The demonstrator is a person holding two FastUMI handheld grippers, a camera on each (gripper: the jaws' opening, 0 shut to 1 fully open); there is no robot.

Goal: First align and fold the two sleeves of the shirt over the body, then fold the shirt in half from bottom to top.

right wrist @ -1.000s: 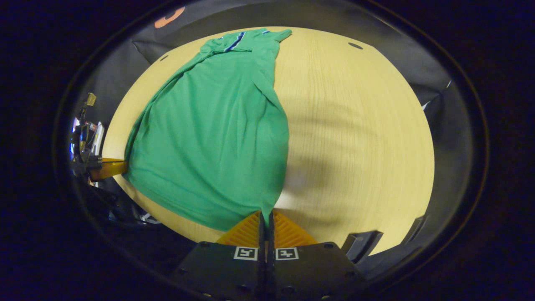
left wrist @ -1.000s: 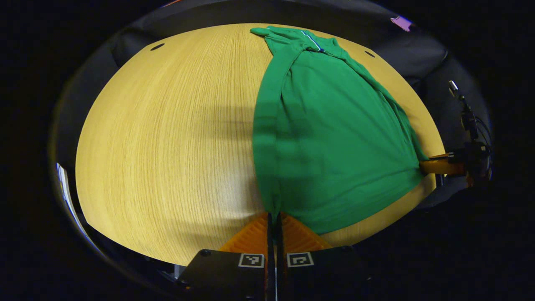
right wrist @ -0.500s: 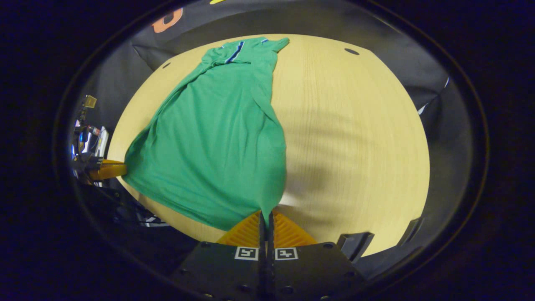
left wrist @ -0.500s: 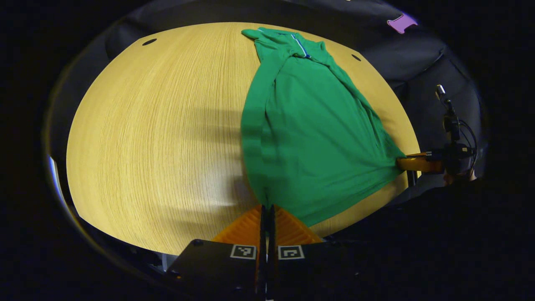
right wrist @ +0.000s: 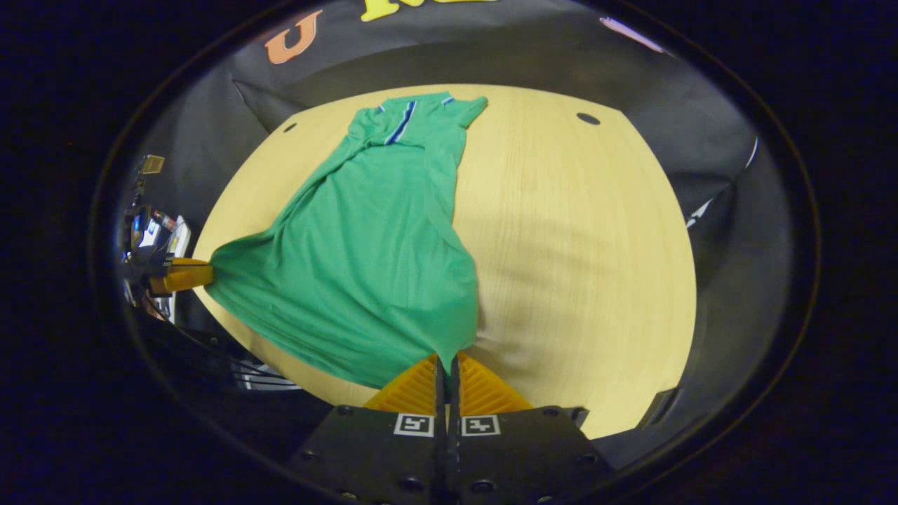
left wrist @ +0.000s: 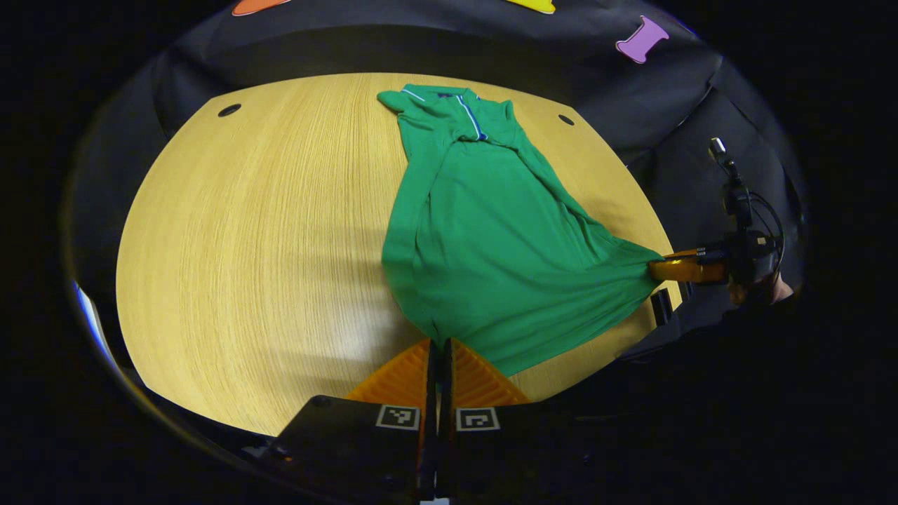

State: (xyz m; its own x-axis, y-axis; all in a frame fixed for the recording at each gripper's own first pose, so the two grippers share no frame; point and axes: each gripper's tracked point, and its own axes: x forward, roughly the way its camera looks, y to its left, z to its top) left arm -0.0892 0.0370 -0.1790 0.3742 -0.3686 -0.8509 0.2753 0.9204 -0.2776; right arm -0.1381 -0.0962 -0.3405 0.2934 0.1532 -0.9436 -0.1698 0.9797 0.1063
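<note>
A green shirt point(left wrist: 491, 238) lies lengthwise on the wooden table point(left wrist: 259, 238), collar at the far end, both sleeves folded in over the body. My left gripper point(left wrist: 439, 345) is shut on the shirt's bottom left corner, lifted off the table. My right gripper point(right wrist: 446, 359) is shut on the bottom right corner of the shirt point(right wrist: 379, 238). Each gripper also shows far off in the other's view: the right gripper point(left wrist: 663, 268) at the hem's right end, the left gripper point(right wrist: 200, 275) at its left end. The hem hangs taut between them above the table's near edge.
The table point(right wrist: 596, 252) is bare to either side of the shirt, with small round holes point(left wrist: 229, 110) near its far corners. Black cloth walls stand behind it. A hand point(left wrist: 761, 284) holds the right gripper beyond the table's right edge.
Both grippers have risen and drawn back towards the near edge with the hem held. The shirt's lower part has lifted and stretched, and the table looks smaller and farther.
</note>
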